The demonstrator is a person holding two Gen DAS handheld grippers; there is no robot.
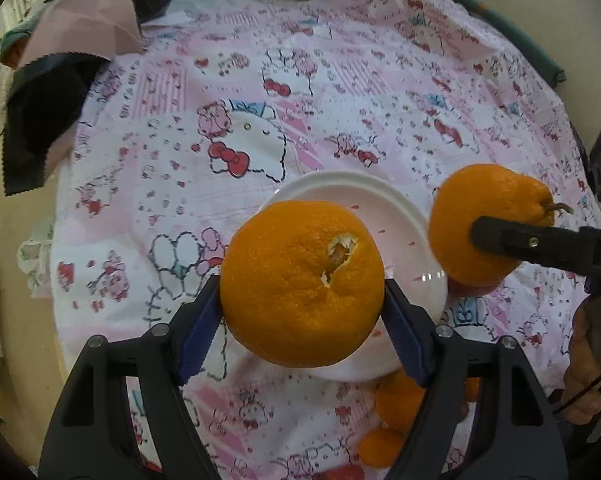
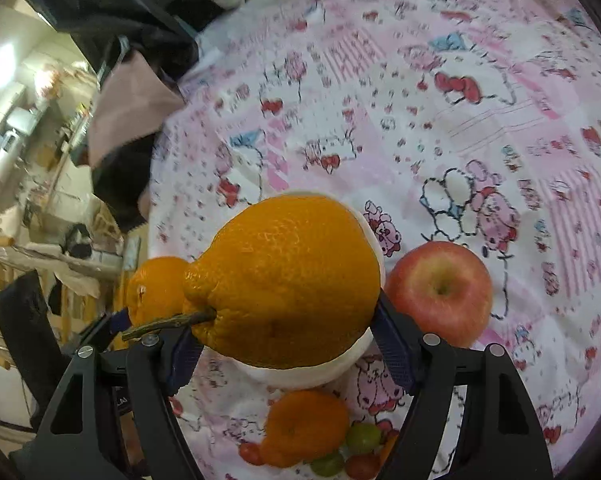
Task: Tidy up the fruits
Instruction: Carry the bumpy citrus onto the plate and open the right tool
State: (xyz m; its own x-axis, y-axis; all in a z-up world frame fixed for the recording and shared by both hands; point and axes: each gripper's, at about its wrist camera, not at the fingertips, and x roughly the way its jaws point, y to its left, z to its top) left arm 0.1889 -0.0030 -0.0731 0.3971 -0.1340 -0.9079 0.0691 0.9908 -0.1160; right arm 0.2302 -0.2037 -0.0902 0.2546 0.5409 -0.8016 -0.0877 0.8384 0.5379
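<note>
Orange fruit in both tools: we have 2 large citrus lifted over a white plate (image 1: 396, 200) on the pink cartoon-print cloth (image 1: 340, 80). Our left gripper (image 1: 302, 312) is part closed, its blue pads (image 1: 198, 336) pressed on either side of a round orange (image 1: 302, 280), navel end with a small peel tear facing up. Our right gripper (image 2: 284, 340) is likewise clamped across a necked, stemmed orange (image 2: 284, 280), stem (image 2: 168, 322) pointing left. Both grips cross the widest part of the fruit, probably so the smooth round skin does not slip out.

Both oranges hang just above or beside the plate rim; we judge the step as carrying them in to set down on the plate, grouping citrus together. From the left wrist view the stemmed orange sits right of the plate edge, the round one over the near half.

Plate contents: looks bare from the left wrist view, only faint pink marks; the part under the fruit is hidden.

Loose on the cloth, not in any container: a red apple (image 2: 440, 292) right of the plate, a small mandarin (image 2: 306, 424) near the front edge, and a few green and red grapes (image 2: 360, 440) just beside it. We think these get sorted next.
</note>
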